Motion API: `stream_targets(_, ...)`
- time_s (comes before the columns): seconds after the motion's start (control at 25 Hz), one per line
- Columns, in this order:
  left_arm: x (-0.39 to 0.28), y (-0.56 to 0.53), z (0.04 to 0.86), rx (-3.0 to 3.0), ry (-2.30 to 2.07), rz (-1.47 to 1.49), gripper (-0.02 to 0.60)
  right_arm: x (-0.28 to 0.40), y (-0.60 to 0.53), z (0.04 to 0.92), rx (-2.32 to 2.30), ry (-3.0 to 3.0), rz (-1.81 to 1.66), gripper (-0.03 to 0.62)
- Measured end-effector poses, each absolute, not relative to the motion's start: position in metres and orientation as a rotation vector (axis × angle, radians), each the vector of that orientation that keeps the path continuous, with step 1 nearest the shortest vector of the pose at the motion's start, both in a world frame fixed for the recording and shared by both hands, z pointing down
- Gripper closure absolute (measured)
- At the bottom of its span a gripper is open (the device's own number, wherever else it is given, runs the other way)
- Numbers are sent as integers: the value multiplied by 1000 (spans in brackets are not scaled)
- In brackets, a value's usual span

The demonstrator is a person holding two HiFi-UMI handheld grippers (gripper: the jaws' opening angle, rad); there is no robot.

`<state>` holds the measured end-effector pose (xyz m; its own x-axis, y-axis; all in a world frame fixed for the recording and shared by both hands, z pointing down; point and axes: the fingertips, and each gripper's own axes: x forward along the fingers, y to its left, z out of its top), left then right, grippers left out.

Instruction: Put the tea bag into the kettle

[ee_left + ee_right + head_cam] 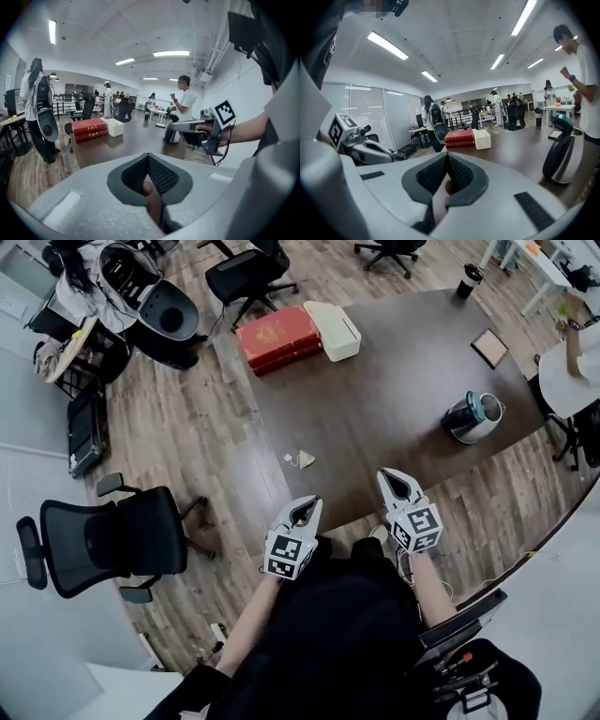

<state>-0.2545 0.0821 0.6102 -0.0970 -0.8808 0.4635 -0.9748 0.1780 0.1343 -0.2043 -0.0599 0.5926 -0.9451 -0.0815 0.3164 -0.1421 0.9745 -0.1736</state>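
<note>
Holding the white left gripper (305, 509) and the white right gripper (397, 486) side by side over the near edge of the dark brown worktop (394, 362), you are pressing each gripper's jaws fully together with nothing between them. The small white triangular tea bag (305, 459) is lying on the worktop near its left edge, just ahead of the left gripper. The shiny steel kettle (473, 416) is standing well apart from it, toward the right side. A flat red box (277, 337) and a white box (333, 329) are sitting together at the far left corner.
</note>
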Motion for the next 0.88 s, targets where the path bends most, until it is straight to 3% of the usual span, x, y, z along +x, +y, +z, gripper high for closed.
stream_targets(0.6, -331, 87, 715, 1716, -1950, 669, 578, -167, -44, 602, 331, -2743, 284, 588)
stream_targets(0.88, -341, 68, 754, 1723, -1825, 818, 535, -146, -48, 607, 443, -2735, 326, 588)
